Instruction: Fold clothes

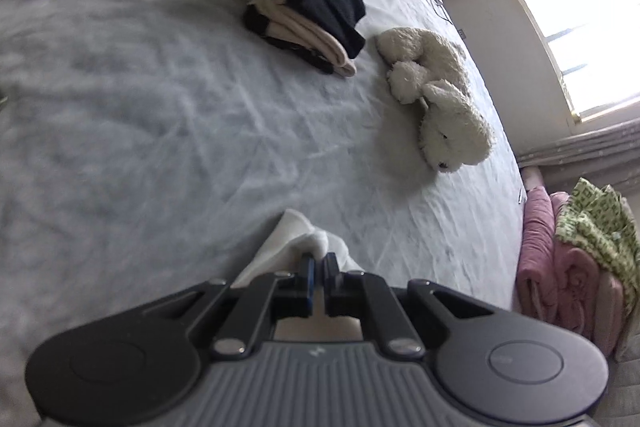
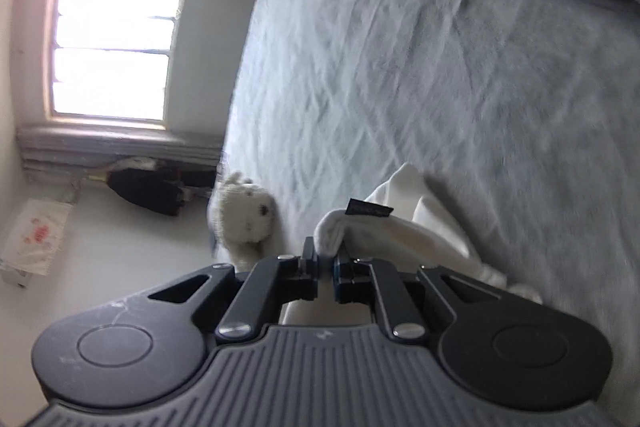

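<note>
Left wrist view:
Left gripper (image 1: 319,261): fingers pinched on a soft white garment (image 1: 294,243) at 6 o'clock.
Bed sheet (image 1: 168,131): pale grey, creased.
Folded stack (image 1: 308,15): beige and black cloth, 12 o'clock.
Plush toy (image 1: 440,99): cream, fluffy, 2 o'clock.

Right wrist view:
Right gripper (image 2: 325,259): clamped on the white garment (image 2: 404,231), which drapes toward 4 o'clock.
Label (image 2: 369,207): small black tag on the fabric; writing unreadable.
Window (image 2: 112,47): bright, 10 o'clock.
</note>
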Demonstrator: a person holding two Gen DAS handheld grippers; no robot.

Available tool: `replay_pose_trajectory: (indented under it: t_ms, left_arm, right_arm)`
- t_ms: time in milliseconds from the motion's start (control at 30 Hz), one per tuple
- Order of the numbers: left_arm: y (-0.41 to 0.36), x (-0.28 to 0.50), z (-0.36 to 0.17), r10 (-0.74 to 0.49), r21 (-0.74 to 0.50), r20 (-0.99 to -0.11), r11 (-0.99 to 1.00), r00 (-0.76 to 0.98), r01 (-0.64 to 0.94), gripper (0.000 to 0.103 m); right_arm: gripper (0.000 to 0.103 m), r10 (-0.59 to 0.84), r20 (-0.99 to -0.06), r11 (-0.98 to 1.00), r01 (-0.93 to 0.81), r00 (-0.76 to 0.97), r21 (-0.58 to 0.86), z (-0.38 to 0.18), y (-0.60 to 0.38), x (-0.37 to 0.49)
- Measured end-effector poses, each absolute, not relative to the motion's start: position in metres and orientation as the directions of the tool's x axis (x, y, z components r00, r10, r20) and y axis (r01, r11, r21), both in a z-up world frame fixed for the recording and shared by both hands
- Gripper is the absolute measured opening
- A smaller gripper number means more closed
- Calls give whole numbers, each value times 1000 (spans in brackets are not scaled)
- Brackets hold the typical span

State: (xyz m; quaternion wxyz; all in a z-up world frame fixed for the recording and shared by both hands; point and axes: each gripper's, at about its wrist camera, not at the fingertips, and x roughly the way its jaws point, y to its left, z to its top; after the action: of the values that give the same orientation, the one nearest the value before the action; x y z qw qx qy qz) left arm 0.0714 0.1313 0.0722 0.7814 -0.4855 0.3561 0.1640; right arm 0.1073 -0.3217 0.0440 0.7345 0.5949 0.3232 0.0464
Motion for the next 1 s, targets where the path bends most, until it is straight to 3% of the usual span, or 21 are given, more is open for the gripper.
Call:
replay_pose_trajectory:
  t_ms: [267, 333, 367, 400, 433, 567, 667, 900, 1000]
  left_arm:
    - [144, 103, 50, -173, -663, -698, 522, 695, -536, 9]
    - [153, 104, 50, -215, -690, -677, 518, 704, -505, 26]
    - [160, 105, 52, -234, -705, -661, 520, 713, -483, 43]
    - [166, 103, 54, -237, -711, -650, 526, 722, -467, 53]
    - [173, 102, 57, -240, -716, -640, 532, 730, -452, 55]
    - [197, 93, 61, -229, -726, -616, 536, 754, -430, 56]
    - [198, 94, 61, -259, -720, -606, 581, 752, -381, 56]
    - [162, 111, 58, -370, -661, -615, 723, 696, -200, 58]
    - [154, 114, 57, -372, -637, -623, 752, 688, -170, 58]
  right_arm:
    - [10, 462, -462, 337, 332, 758, 881, 21, -325, 121]
    - [11, 474, -465, 343, 330, 747, 879, 18, -327, 122]
    - [12, 480, -467, 346, 329, 742, 879, 17, -328, 123]
    - [13, 488, -467, 351, 324, 738, 879, 18, -329, 122]
    - [14, 496, -465, 356, 317, 733, 879, 19, -330, 121]
    - [26, 523, -494, 484, 236, 694, 843, 39, -329, 120]
    - [37, 492, -539, 675, 91, 684, 732, 65, -324, 123]
    - [38, 352, -556, 927, -196, 753, 320, 90, -303, 114]
    - [39, 361, -555, 927, -222, 749, 303, 83, -300, 121]
